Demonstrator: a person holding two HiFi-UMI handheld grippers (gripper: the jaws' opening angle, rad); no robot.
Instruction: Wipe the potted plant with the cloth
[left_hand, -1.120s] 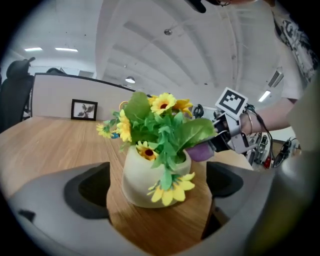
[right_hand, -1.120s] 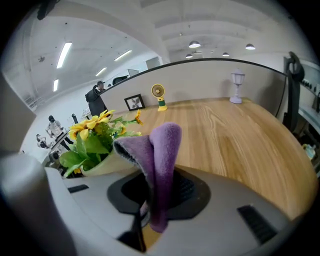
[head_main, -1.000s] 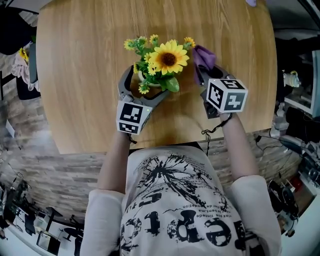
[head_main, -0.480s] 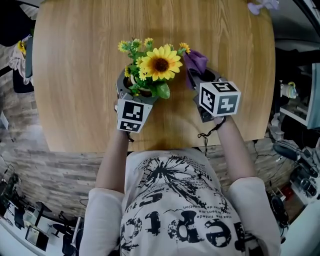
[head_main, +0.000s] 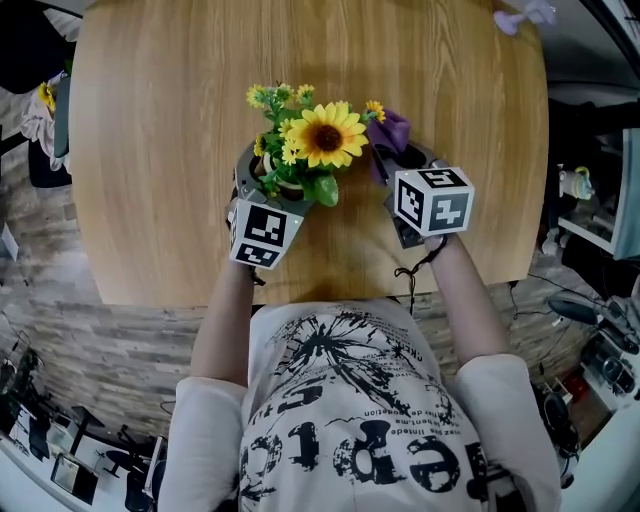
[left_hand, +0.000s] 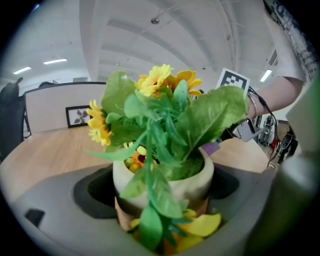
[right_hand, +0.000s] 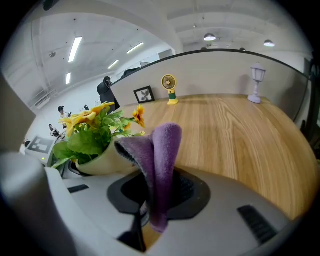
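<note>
My left tongs have just been closing in and now sit snug round the pot of the potted plant, I judge to steady it while I wipe. My right tongs pinch the purple cloth, its fold standing up just beside the leaves, ready to brush them. The plant stands on the worktop, toward my edge.

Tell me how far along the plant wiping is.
Done: the right gripper holds the purple cloth. In hand: the left gripper has just been closing its jaws round the potted plant. Left: the wiping itself; the cloth is close beside the plant.
</note>
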